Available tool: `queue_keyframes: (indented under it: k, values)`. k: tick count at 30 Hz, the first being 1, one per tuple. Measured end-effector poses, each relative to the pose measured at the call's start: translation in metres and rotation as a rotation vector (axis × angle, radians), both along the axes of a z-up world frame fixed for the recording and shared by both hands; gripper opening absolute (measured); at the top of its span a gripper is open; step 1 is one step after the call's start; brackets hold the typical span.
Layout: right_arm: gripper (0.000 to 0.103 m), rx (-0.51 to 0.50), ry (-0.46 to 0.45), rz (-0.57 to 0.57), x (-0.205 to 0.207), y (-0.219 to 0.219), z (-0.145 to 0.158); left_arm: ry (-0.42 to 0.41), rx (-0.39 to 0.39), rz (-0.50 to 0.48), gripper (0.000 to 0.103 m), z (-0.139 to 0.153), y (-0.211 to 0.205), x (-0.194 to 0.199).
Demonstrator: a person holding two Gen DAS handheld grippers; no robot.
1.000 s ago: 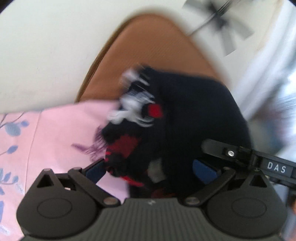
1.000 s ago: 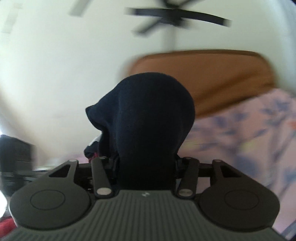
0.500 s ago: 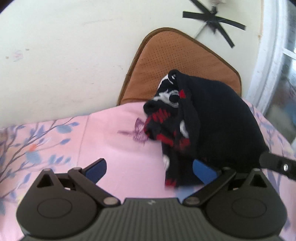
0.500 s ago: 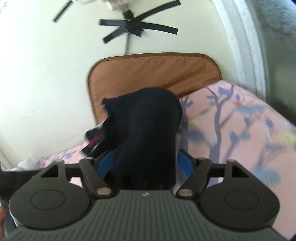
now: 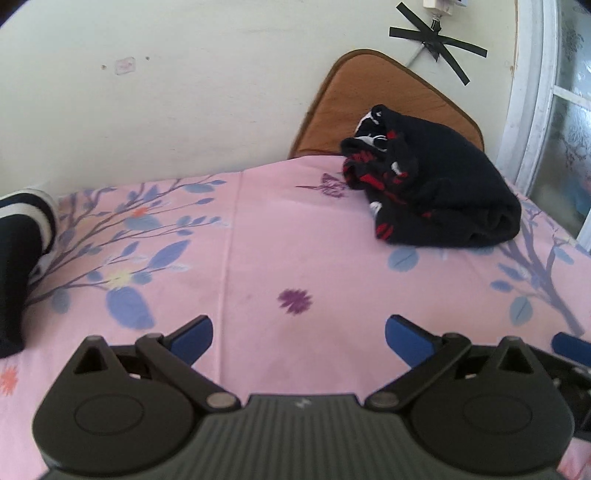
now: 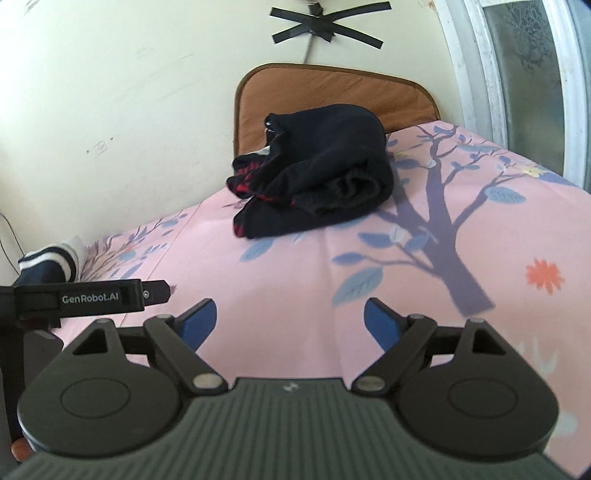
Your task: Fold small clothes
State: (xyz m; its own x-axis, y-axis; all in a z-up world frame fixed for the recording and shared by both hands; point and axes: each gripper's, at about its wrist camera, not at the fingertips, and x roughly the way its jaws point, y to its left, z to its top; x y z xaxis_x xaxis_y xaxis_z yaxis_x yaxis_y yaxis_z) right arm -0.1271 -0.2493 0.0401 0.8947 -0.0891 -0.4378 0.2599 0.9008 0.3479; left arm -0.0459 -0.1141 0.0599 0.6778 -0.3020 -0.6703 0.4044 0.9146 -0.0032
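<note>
Both hand-held grippers are empty above the pink bedsheet point(image 5: 258, 236): the left hand-held gripper point(image 5: 298, 331) spread, the right hand-held gripper point(image 6: 290, 320) opening, well apart from the folded dark garment point(image 6: 321, 173).

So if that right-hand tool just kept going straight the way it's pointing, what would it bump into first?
Most likely the pink floral bedsheet: the right tool, nothing between its opening jaws, tilts down toward bare sheet. The folded dark garment lies farther along, though depth is hard to judge.

Brown cushion point(image 6: 332, 92) against wall; taped cross point(image 6: 325, 27) above.
</note>
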Motion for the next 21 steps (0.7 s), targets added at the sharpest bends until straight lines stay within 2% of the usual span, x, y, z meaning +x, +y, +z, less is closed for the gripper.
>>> queue_keyframes:
  k: [10,21]
  values:
    - [0.09,0.006,0.014,-0.041,-0.006,0.011,-0.01,-0.034,0.064,-0.022,0.103,-0.016,0.004,-0.015]
    - [0.09,-0.034,0.0,-0.096,0.0,0.0,-0.013,-0.036,0.074,-0.035,0.103,-0.027,-0.001,-0.013]
